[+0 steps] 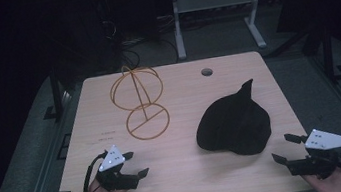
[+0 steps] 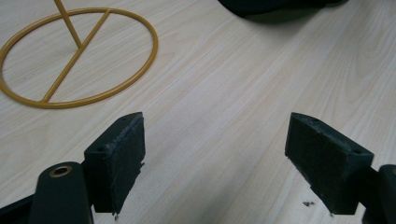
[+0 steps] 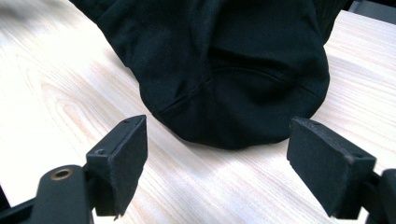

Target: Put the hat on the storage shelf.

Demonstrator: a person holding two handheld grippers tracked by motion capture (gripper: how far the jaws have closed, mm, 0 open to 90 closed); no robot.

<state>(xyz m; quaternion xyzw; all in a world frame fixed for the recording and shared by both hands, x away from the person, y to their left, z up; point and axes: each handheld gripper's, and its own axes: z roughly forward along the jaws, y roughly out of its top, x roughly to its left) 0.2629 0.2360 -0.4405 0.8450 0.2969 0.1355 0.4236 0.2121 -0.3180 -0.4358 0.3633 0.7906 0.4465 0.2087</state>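
Beside hat [image 1: 233, 122], bare table [image 1: 188, 164]

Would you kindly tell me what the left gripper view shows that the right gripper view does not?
Left gripper view alone: the round base ring of the gold wire stand, flat on the table, and the left hand-held gripper, jaws wide open over bare wood.

Right gripper view alone: the right hand-held gripper, open, facing the near edge of the black cloth hat.

Shared: the light wooden table, and the hat, a dark sliver at the left gripper view's top edge.
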